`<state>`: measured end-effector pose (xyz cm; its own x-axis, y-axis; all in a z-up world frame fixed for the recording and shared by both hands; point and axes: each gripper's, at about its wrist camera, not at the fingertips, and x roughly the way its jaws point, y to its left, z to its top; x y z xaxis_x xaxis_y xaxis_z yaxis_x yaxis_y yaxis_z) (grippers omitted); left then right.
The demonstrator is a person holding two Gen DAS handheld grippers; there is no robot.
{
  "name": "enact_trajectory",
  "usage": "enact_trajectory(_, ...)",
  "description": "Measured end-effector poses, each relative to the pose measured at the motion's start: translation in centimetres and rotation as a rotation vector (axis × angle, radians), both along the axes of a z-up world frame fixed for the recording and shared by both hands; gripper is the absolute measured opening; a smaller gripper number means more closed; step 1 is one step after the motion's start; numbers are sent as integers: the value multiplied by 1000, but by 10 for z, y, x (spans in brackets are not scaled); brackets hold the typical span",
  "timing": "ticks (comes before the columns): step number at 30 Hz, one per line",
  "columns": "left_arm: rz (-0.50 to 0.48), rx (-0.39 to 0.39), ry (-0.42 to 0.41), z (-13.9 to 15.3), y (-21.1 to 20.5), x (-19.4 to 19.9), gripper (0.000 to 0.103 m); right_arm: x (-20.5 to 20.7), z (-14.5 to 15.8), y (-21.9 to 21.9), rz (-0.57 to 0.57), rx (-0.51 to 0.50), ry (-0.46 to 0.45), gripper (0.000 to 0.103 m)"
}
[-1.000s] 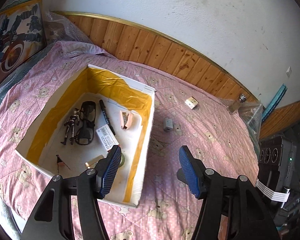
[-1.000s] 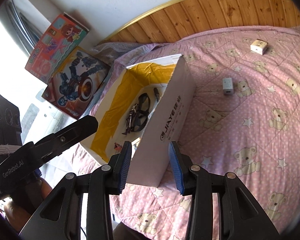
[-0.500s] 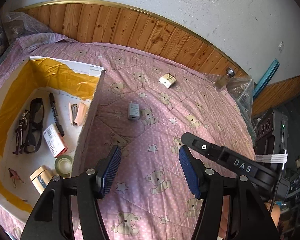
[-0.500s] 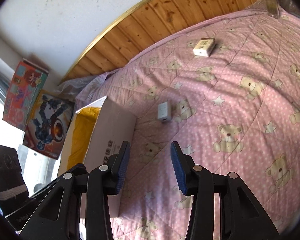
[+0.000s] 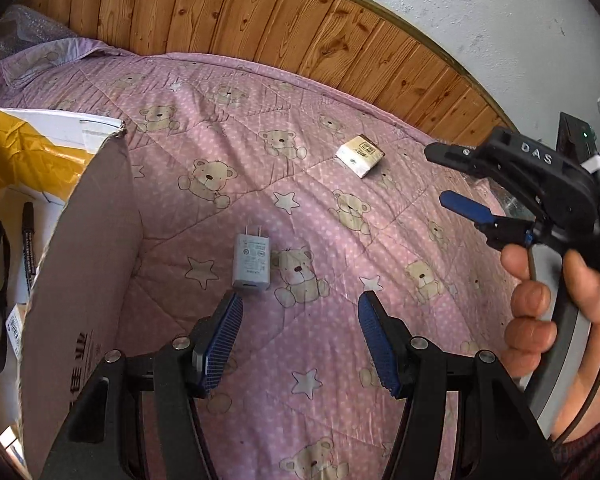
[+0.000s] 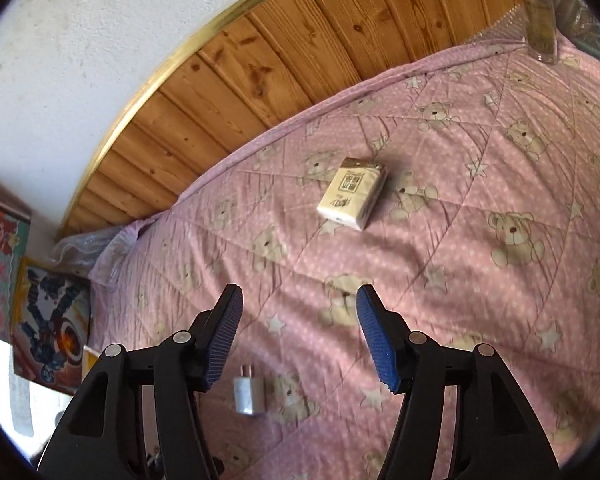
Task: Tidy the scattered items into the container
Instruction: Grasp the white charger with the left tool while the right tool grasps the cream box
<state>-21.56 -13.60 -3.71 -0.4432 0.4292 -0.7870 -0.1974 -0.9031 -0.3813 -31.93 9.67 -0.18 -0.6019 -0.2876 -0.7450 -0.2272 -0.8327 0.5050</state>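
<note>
A bed is carrying everything, and a pink quilt (image 5: pixel 340 128) with teddy bears and stars is covering it. A cardboard box (image 5: pixel 80 264) is standing on the quilt at the left side, open at the top. A white charger plug (image 5: pixel 251 261) is lying flat just beside the box wall, with its prongs pointing to the wooden wall panel. A small tissue pack (image 6: pixel 352 193) is lying further away, well apart from the plug. A glass bottle (image 6: pixel 540 20) is standing at the far corner.
</note>
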Motion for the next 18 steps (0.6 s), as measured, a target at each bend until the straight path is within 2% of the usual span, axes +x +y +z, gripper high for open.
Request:
enact_trajectory(3, 29, 5, -16, -17, 2, -20, 61, -46, -20, 8, -31, 22, -41, 64)
enact_trajectory(9, 63, -2, -52, -46, 0, -47, 61, -120, -68, 23, -113, 151, -151, 65)
enact_trajectory(11, 62, -7, -60, -55, 2, -52, 61, -136, -85, 22, -105, 191, -179, 68)
enact_trajectory(12, 62, -13, -67, -60, 3, -54, 61, -141, -89, 20, -92, 212, -163, 78)
enact_trajectory(14, 63, -18, -67, -68, 3, -56, 60, -148, -91, 6, -35, 323, -143, 77)
enact_trajectory(15, 57, -19, -47, -68, 3, -55, 59, -149, -91, 2, -10, 359, -133, 75)
enact_trajectory(16, 48, -28, -42, -69, 4, -56, 37, -148, -92, 1, 9, 375, -119, 69)
enact_trajectory(17, 41, -31, -42, -71, 4, -58, 35, -146, -91, 2, 20, 375, -105, 61)
enact_trajectory(18, 37, -24, -35, -71, 3, -59, 35, -142, -88, 4, 24, 365, -97, 40)
